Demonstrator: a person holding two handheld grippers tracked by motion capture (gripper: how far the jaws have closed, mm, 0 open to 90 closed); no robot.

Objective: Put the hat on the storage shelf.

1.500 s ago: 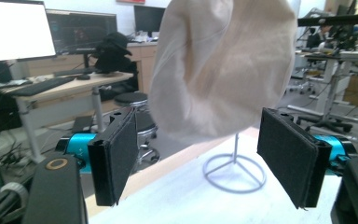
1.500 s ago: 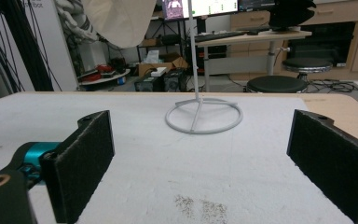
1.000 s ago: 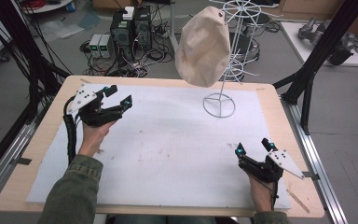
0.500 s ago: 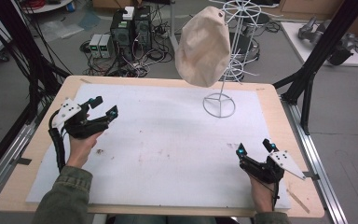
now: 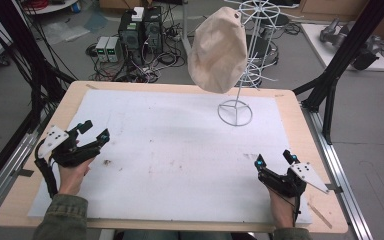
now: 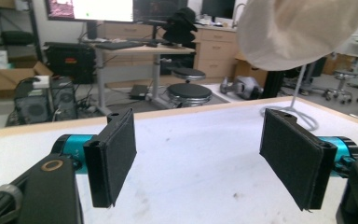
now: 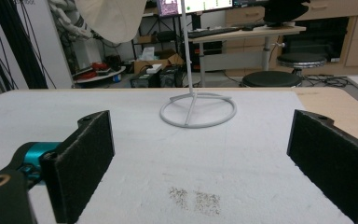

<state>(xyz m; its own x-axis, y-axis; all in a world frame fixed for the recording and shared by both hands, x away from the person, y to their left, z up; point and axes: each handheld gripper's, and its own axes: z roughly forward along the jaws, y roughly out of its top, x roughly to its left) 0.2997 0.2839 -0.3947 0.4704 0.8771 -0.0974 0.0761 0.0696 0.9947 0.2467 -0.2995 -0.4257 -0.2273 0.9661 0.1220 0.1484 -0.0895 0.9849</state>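
Beige cap hangs on the wire stand at the far right of the tabletop. Your 2 grippers, left and right, rest near you with fingers wide and empty. Approach the cap's lower edge and lift upward.

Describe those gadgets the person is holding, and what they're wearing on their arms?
Each hand holds a black claw tool. The left claw and right claw have two flat black jaws faced with felt-like pads, joined on teal metal fittings. A pale grey three-cornered plate sits on top, and a black cable trails back. The sleeves are olive green.
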